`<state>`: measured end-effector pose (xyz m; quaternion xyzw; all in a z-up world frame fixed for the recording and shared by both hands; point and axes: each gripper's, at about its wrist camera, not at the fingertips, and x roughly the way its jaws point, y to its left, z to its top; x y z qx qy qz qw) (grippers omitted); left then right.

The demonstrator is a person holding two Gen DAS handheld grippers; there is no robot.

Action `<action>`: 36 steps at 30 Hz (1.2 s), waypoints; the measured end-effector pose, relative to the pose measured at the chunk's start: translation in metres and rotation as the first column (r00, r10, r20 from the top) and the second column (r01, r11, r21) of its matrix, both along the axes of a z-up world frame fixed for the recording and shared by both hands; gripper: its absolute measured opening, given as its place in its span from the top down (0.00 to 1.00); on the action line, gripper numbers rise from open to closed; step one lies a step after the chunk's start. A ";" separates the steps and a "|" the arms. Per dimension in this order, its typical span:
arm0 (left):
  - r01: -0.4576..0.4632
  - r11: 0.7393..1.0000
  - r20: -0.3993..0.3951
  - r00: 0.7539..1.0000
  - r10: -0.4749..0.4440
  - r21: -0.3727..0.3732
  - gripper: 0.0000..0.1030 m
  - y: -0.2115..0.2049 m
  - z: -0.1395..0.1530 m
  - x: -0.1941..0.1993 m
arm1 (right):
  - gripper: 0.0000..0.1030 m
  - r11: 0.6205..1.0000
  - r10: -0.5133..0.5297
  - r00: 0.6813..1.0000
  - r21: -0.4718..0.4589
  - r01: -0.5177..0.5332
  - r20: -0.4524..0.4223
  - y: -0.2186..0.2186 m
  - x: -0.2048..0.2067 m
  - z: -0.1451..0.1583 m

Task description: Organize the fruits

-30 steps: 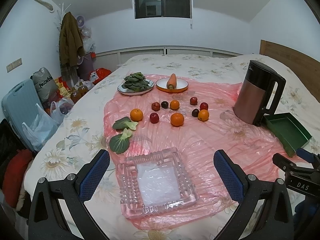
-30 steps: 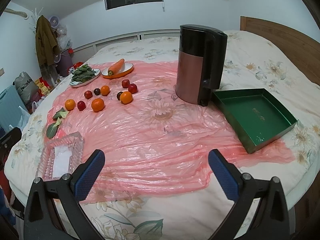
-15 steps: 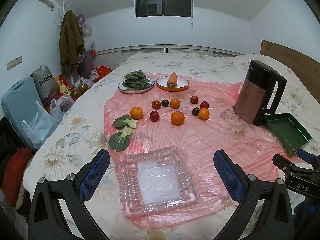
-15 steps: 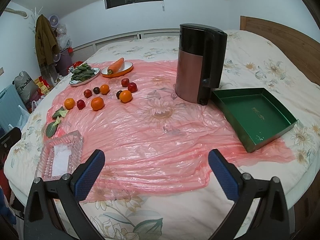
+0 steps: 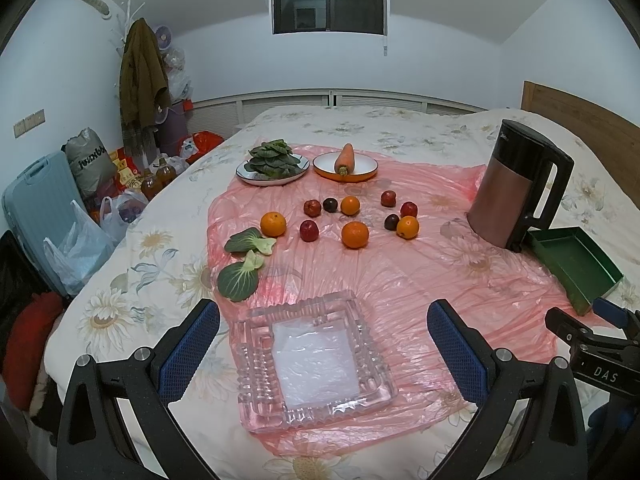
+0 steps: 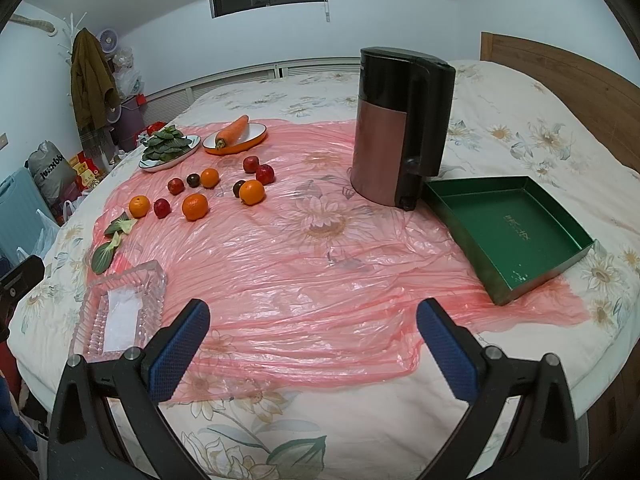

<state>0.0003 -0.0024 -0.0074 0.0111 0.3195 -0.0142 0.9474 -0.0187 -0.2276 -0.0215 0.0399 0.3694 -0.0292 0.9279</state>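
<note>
From the left wrist view, your left gripper hangs with its fingers spread wide and nothing between them, framing the glass tray that lies just below on the pink plastic sheet. That tray sits nearest you, probably as a container for sorted fruit. The fruits are well beyond it: four oranges and several small dark red fruits scattered loose in the middle of the sheet, none yet in any container. Two loose green leaves lie between tray and fruit, so you will reach past them.

From the right wrist view, your right gripper is likewise spread and empty, held over the near edge of the sheet. The green box lies to its right, touching the base of the kettle, open side up and likely a second destination. The fruit cluster is far to the left, so this hand has the longer reach.
</note>
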 end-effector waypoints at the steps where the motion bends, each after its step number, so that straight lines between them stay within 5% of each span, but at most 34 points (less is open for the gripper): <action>1: 0.000 1.000 0.000 1.000 0.000 0.000 0.01 0.000 0.000 0.000 | 0.00 1.000 0.000 1.000 0.000 0.000 0.000 0.000 0.000 0.000; 36: -0.026 0.999 -0.046 0.999 0.028 0.046 0.01 -0.003 -0.022 0.017 | 0.00 1.000 0.005 1.000 0.007 -0.005 0.011 0.000 0.011 -0.012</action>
